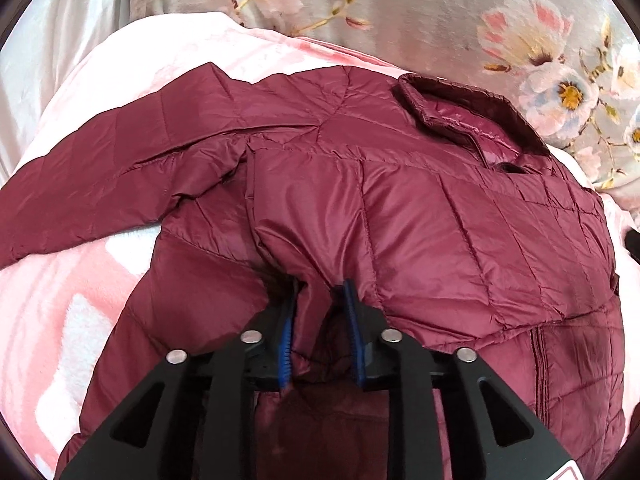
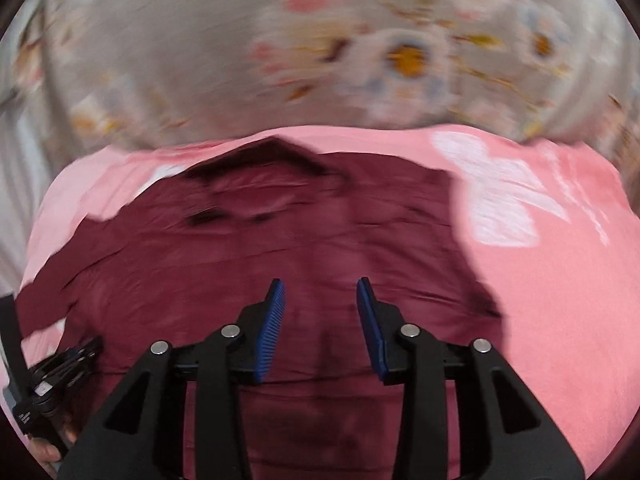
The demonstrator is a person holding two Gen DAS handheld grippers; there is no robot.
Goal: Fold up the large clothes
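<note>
A maroon quilted jacket (image 1: 400, 220) lies spread on a pink blanket (image 1: 60, 320), collar (image 1: 460, 112) at the far right and one sleeve (image 1: 100, 184) stretched out to the left. My left gripper (image 1: 320, 300) rests at the jacket's near part. A raised fold of the fabric stands between its blue pads (image 1: 352, 312), which sit apart and do not squeeze it. In the blurred right wrist view, my right gripper (image 2: 320, 292) hovers open over the jacket (image 2: 280, 240), with nothing between its fingers. The left gripper (image 2: 90, 350) shows at that view's lower left edge.
The pink blanket (image 2: 560, 280), with white patterns, extends beyond the jacket on both sides. Behind it lies a grey floral bedspread (image 1: 440, 20). A person's hand (image 2: 48, 450) holds the left tool at the right wrist view's bottom left corner.
</note>
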